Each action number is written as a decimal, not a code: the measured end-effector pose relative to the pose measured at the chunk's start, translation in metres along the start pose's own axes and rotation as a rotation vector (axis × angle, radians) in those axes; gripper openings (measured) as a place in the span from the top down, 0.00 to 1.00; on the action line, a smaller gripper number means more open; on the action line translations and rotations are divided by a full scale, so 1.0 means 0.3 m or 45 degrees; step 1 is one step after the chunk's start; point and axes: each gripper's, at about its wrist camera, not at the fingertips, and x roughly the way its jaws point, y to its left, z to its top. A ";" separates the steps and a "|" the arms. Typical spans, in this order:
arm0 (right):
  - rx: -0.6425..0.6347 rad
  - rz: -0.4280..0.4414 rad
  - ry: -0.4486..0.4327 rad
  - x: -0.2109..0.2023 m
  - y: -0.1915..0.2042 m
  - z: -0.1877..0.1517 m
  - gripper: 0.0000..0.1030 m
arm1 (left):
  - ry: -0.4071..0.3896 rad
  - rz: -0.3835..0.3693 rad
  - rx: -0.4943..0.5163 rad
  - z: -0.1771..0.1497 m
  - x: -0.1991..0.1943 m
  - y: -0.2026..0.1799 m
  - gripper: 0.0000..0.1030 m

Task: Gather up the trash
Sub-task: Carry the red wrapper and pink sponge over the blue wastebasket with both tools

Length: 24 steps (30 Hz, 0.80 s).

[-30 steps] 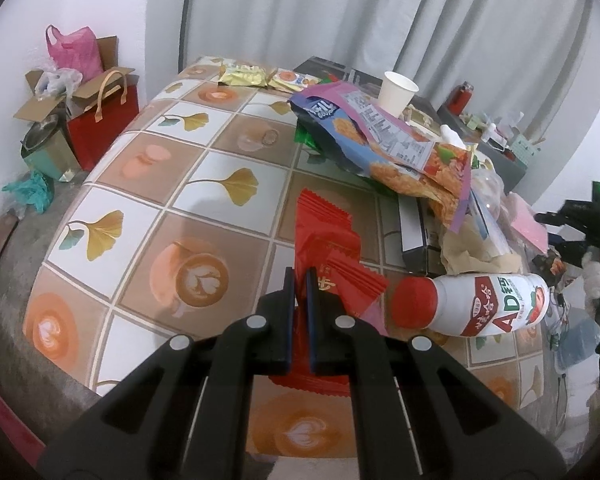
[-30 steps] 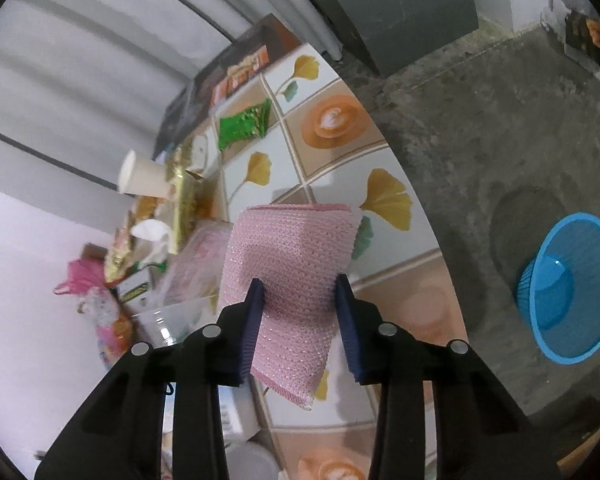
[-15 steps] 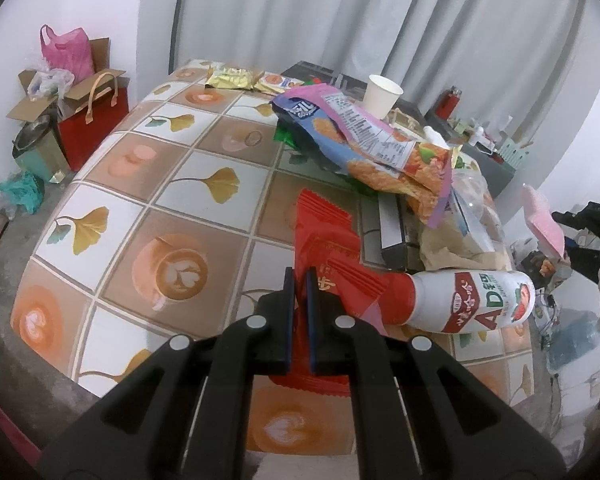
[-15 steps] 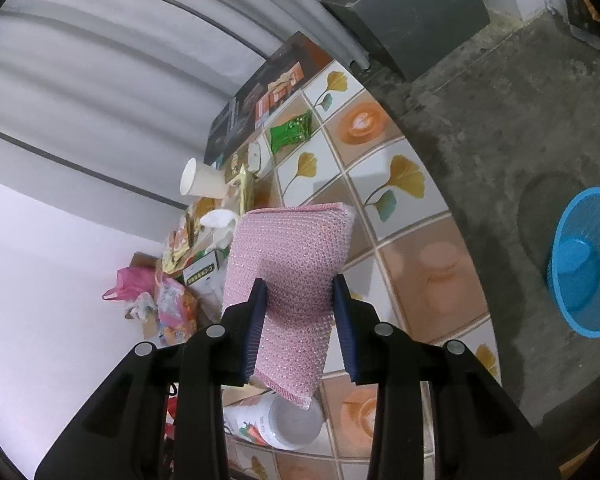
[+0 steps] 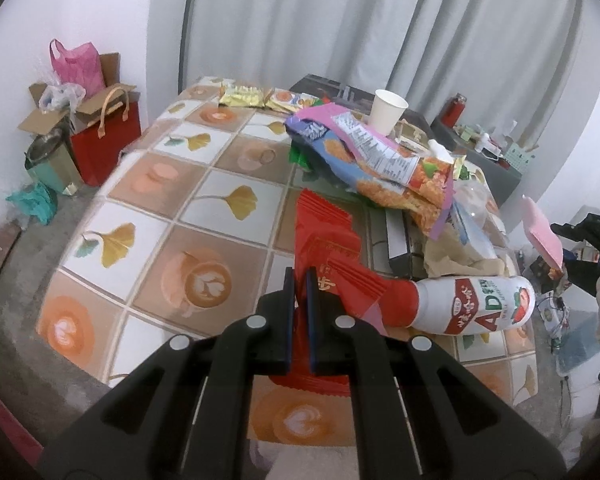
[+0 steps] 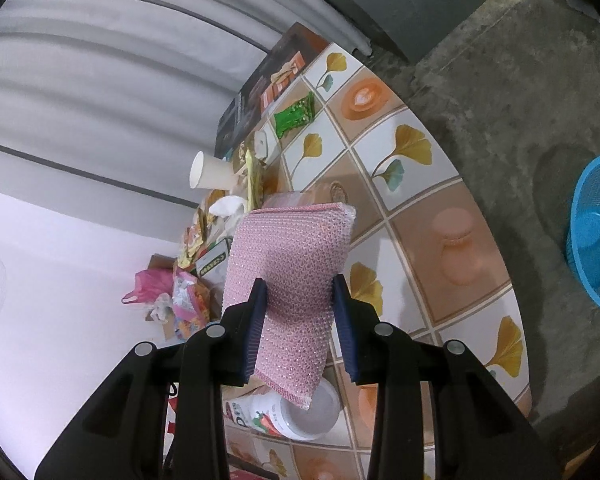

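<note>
My left gripper (image 5: pixel 300 276) is shut on a red snack wrapper (image 5: pixel 326 236), held above the near part of the tiled table (image 5: pixel 204 208). A white bottle with a red cap (image 5: pixel 468 308) lies on its side just right of the wrapper. My right gripper (image 6: pixel 300 292) is shut on a pink bubble-wrap pad (image 6: pixel 288 264), lifted over the table (image 6: pixel 416 184); that same pink pad (image 5: pixel 542 232) shows at the right edge of the left wrist view. A big chip bag (image 5: pixel 380 164) and a paper cup (image 5: pixel 386 112) sit on the pile behind.
A blue mesh basket (image 6: pixel 596 232) stands on the concrete floor beside the table. A red gift bag (image 5: pixel 106 136), a cardboard box with a pink bag (image 5: pixel 76 64) and a small bin (image 5: pixel 52 164) stand by the left wall. A green packet (image 6: pixel 294 114) lies near the far corner.
The right gripper has swung with the pink pad, so more of the table shows and the blue basket sits further right. The left gripper keeps the red wrapper nearly still.
</note>
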 end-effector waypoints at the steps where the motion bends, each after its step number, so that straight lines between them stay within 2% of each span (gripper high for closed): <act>1: -0.002 0.011 -0.002 -0.007 -0.001 -0.002 0.68 | -0.009 0.006 0.018 0.013 -0.019 -0.009 0.96; 5: -0.005 0.049 -0.017 -0.049 -0.009 -0.013 0.68 | -0.052 -0.010 0.116 0.071 -0.095 -0.083 0.96; 8: 0.005 0.079 -0.034 -0.094 -0.030 -0.026 0.68 | -0.094 -0.077 0.192 0.108 -0.143 -0.175 0.96; 10: -0.008 0.079 -0.065 -0.142 -0.035 -0.038 0.68 | -0.110 -0.160 0.250 0.127 -0.162 -0.261 0.96; 14: -0.053 -0.017 -0.181 -0.300 -0.076 -0.061 0.68 | -0.108 -0.329 0.386 0.140 -0.164 -0.457 0.96; 17: -0.070 -0.115 -0.275 -0.424 -0.134 -0.080 0.68 | -0.058 -0.478 0.476 0.125 -0.137 -0.635 0.96; 22: -0.043 -0.292 -0.390 -0.578 -0.287 -0.130 0.68 | 0.082 -0.683 0.670 0.030 -0.071 -0.975 0.96; 24: -0.009 -0.360 -0.412 -0.616 -0.367 -0.144 0.68 | 0.126 -0.725 0.722 -0.018 -0.045 -1.080 0.96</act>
